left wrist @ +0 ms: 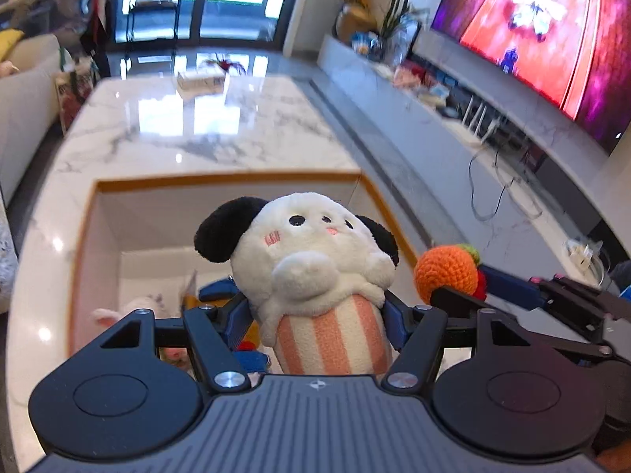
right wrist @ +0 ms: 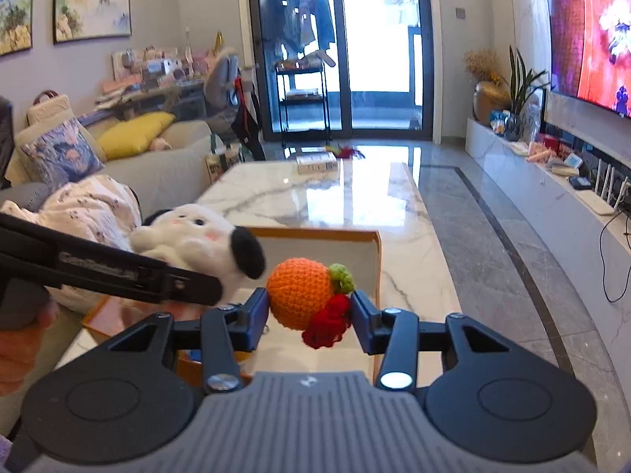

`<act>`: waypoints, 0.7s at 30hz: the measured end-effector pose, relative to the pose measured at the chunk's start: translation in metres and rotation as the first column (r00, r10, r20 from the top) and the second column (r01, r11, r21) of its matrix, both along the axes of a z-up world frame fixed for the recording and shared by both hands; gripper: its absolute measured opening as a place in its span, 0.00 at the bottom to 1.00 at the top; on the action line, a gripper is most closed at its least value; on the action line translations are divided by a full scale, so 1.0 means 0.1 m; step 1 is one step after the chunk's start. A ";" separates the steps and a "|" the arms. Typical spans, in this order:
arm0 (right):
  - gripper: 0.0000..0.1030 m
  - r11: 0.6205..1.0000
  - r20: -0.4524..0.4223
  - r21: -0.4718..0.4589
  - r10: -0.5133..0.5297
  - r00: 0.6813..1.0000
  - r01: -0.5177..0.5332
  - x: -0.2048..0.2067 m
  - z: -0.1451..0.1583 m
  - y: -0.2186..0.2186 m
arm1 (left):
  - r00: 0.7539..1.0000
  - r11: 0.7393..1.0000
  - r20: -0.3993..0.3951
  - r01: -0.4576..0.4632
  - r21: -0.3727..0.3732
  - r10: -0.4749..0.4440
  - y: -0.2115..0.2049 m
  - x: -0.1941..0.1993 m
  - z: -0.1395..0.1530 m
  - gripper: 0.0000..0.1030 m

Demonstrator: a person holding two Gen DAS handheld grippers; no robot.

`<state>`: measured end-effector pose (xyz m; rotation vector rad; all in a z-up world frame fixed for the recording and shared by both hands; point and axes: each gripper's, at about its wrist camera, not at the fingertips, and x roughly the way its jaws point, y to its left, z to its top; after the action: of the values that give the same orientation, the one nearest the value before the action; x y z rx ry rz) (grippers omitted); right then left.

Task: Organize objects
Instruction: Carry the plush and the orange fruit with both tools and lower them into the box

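**Both toys in the air, box right underneath**

The plush dog, white with black ears and a pink-striped body, sits upright between the jaws of the left gripper, which are spread wide but pressed against its sides, so it's held. The crochet orange, with its green leaf and a red knitted bit hanging off it, is pinched in the right gripper at a mid-width opening. Both toys hang just above the orange-rimmed storage box on the marble coffee table.

Progress-wise, I'd say well along. A few toys are already down in the box; there's a pale plush and some blue stuff, too blurry to name. What's left looks like lowering these two in and letting go. The only other thing on the table is a small carton at the far end, and I can't tell if that counts.
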<state>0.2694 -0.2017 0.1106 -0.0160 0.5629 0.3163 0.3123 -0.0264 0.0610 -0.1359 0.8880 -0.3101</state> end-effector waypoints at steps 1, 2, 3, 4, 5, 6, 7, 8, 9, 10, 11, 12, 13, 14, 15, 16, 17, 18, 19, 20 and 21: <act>0.46 1.000 -0.008 -0.004 0.001 1.000 -0.001 0.05 -0.03 0.00 | 1.000 1.000 -0.018 0.004 0.003 -0.004 0.00 0.04 -0.07 0.75; 0.46 1.000 -0.015 -0.006 0.004 1.000 -0.005 0.09 -0.07 -0.01 | 0.999 1.000 -0.036 0.007 0.007 -0.007 -0.03 0.09 -0.16 0.75; 0.46 1.000 -0.021 -0.009 0.006 1.000 -0.006 0.13 -0.10 -0.01 | 0.999 1.000 -0.047 0.005 0.008 -0.004 -0.03 0.13 -0.23 0.75; 0.46 1.000 -0.028 -0.013 0.008 1.000 -0.008 0.16 -0.14 -0.01 | 0.998 1.000 -0.058 0.004 0.016 -0.003 -0.03 0.17 -0.29 0.75; 0.46 1.000 -0.036 -0.015 0.011 0.999 -0.011 0.20 -0.16 -0.01 | 0.998 1.000 -0.068 0.003 0.030 -0.001 -0.04 0.20 -0.34 0.75; 0.46 1.000 -0.049 -0.014 0.016 0.999 -0.017 0.25 -0.19 -0.02 | 0.997 0.999 -0.079 0.005 0.049 -0.001 -0.06 0.21 -0.39 0.75; 0.46 1.000 -0.064 -0.011 0.025 0.998 -0.025 0.24 -0.23 -0.01 | 0.996 0.997 -0.090 0.014 0.073 -0.007 -0.08 0.23 -0.44 0.75; 0.46 0.999 -0.081 -0.007 0.035 0.996 -0.035 0.27 -0.26 -0.01 | 0.995 0.995 -0.097 0.027 0.097 -0.018 -0.11 0.21 -0.49 0.75; 0.46 0.999 -0.097 -0.005 0.043 0.994 -0.044 0.29 -0.30 -0.01 | 0.994 0.993 -0.101 0.039 0.115 -0.028 -0.13 0.20 -0.54 0.75; 0.46 0.999 -0.110 -0.005 0.048 0.993 -0.049 0.31 -0.33 0.00 | 0.994 0.991 -0.106 0.044 0.129 -0.031 -0.14 0.19 -0.59 0.75; 0.46 0.999 -0.123 -0.005 0.050 0.991 -0.051 0.33 -0.36 0.01 | 0.993 0.990 -0.110 0.046 0.133 -0.031 -0.14 0.18 -0.62 0.75; 0.46 0.999 -0.138 -0.002 0.051 0.989 -0.052 0.35 -0.39 0.00 | 0.993 0.990 -0.112 0.047 0.131 -0.033 -0.14 0.18 -0.65 0.75; 0.46 0.999 -0.152 0.003 0.054 0.987 -0.054 0.36 -0.42 0.00 | 0.993 0.991 -0.109 0.046 0.125 -0.032 -0.13 0.16 -0.66 0.76; 0.46 0.998 -0.166 0.010 0.057 0.985 -0.056 0.37 -0.44 -0.01 | 0.994 0.992 -0.104 0.045 0.119 -0.033 -0.12 0.15 -0.65 0.76; 0.46 0.998 -0.178 0.017 0.060 0.982 -0.057 0.38 -0.47 -0.01 | 0.994 0.992 -0.103 0.046 0.118 -0.034 -0.12 0.13 -0.65 0.77; 0.46 0.998 -0.188 0.019 0.061 0.980 -0.058 0.40 -0.49 -0.01 | 0.994 0.992 -0.102 0.046 0.118 -0.034 -0.12 0.13 -0.64 0.77; 0.46 0.998 -0.195 0.019 0.060 0.979 -0.057 0.40 -0.50 -0.01 | 0.994 0.992 -0.101 0.047 0.117 -0.035 -0.12 0.14 -0.63 0.78; 0.46 0.998 -0.201 0.017 0.057 0.978 -0.055 0.41 -0.51 -0.01 | 0.994 0.992 -0.101 0.049 0.114 -0.038 -0.11 0.13 -0.63 0.78; 0.46 0.998 -0.208 0.017 0.055 0.977 -0.052 0.42 -0.53 -0.01 | 0.994 0.992 -0.102 0.049 0.114 -0.038 -0.10 0.13 -0.61 0.78; 0.46 0.998 -0.218 0.024 0.055 0.974 -0.051 0.44 -0.54 -0.02 | 0.994 0.992 -0.101 0.051 0.112 -0.039 -0.09 0.12 -0.60 0.78; 0.46 0.998 -0.232 0.036 0.057 0.971 -0.050 0.47 -0.55 -0.02 | 0.994 0.992 -0.098 0.052 0.111 -0.041 -0.08 0.10 -0.58 0.78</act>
<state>0.3160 -0.2037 0.0559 0.0357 0.7920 0.3815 0.3223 -0.0340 0.0032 -0.0245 1.0030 -0.2977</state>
